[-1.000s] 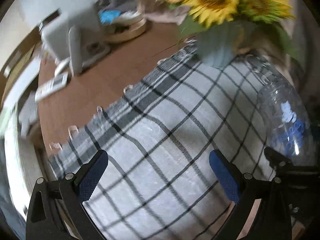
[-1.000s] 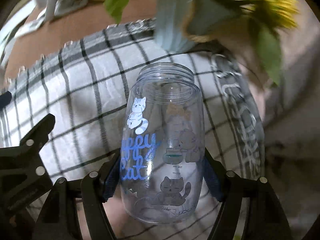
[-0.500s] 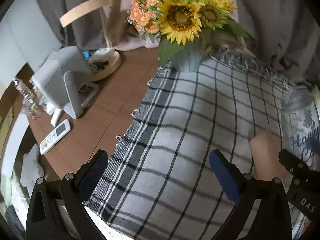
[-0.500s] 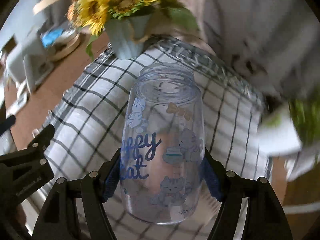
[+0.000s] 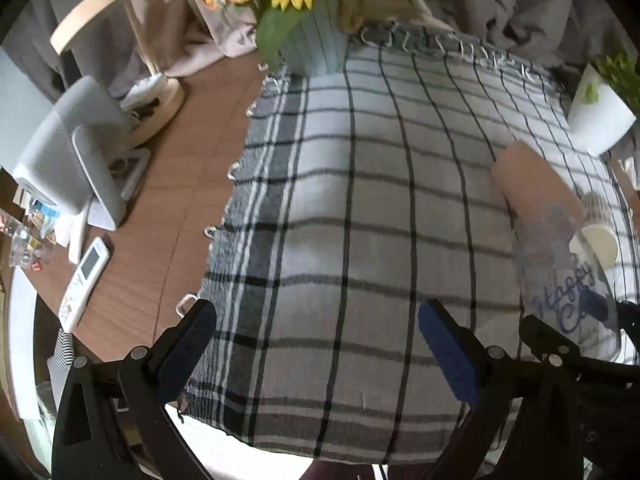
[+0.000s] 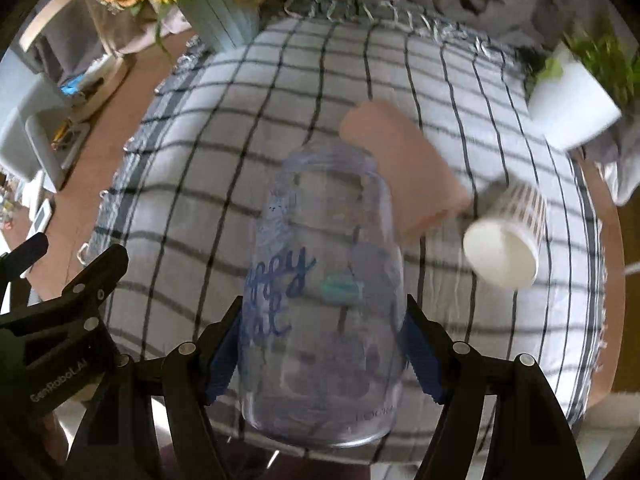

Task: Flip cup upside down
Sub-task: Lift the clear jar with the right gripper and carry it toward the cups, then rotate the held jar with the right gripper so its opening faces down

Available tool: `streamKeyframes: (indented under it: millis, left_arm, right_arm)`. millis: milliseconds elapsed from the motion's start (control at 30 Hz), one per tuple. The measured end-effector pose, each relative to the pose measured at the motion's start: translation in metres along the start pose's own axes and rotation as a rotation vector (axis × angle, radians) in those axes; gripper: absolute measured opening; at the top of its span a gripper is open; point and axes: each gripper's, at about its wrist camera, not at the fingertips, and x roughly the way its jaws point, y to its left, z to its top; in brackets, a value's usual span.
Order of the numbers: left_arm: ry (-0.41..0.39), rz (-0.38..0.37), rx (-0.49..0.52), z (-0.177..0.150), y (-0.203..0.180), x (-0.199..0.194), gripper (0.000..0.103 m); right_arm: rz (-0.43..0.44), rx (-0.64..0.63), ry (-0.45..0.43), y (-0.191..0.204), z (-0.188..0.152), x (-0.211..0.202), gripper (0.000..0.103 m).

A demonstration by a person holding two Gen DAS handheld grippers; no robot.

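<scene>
Step in hand, by judgement: carry-and-turn phase of the flip. Right tongs [image 6: 322, 354] clamped on the cup [image 6: 322, 300], blue pads pressed to both sides of its lower body, base toward the lens at 6 o'clock, mouth pointing away toward 12. Cup held clear above the checked cloth [image 6: 240, 128], seemingly off the bench [image 5: 168, 216], and blurred, so fine print mostly unreadable. Left tongs [image 5: 316, 354] spread wide and empty, hovering over the cloth with nothing between the pads. Same cup seen at 3 o'clock in the left view [image 5: 568, 280], beside the right tool. Next move, as judged: wrist roll to bring the mouth down, then lowering onto a free patch of cloth, kept away from the pink cup [image 6: 404, 168] at 1 o'clock and the paper cup [image 6: 506, 240] lying on its side at 2 o'clock. Writing: blue script on the cup, "Happy" readable in the left view, second word cut short at "Ca"; small letters near the base reading roughly "LOOKA", uncertain. "GenRoboLAI" or similar on the left tool body at 8 o'clock in the right view. Vase [image 6: 220, 12] of sunflowers at 11 o'clock, unmarked.
</scene>
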Motion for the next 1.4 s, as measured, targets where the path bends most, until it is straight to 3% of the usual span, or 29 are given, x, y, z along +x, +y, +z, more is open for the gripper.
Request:
streamKeyframes:
  millis: [867,1000,1400]
  left_arm:
    - [0.072,0.001,0.037,-0.02,-0.002,0.018,0.103]
    - [0.069,0.004,0.023,-0.021,0.0,0.016,0.103]
    - [0.002,0.019,-0.029,-0.029,-0.012,-0.032,0.103]
  right_arm:
    - [0.046,0.083,0.095,0.013,-0.04,0.035,0.073]
    - [0.034,0.092,0.06,0.015,-0.043,0.028,0.085]
    - [0.042,0.088,-0.049,-0.001,-0.054,-0.019,0.085]
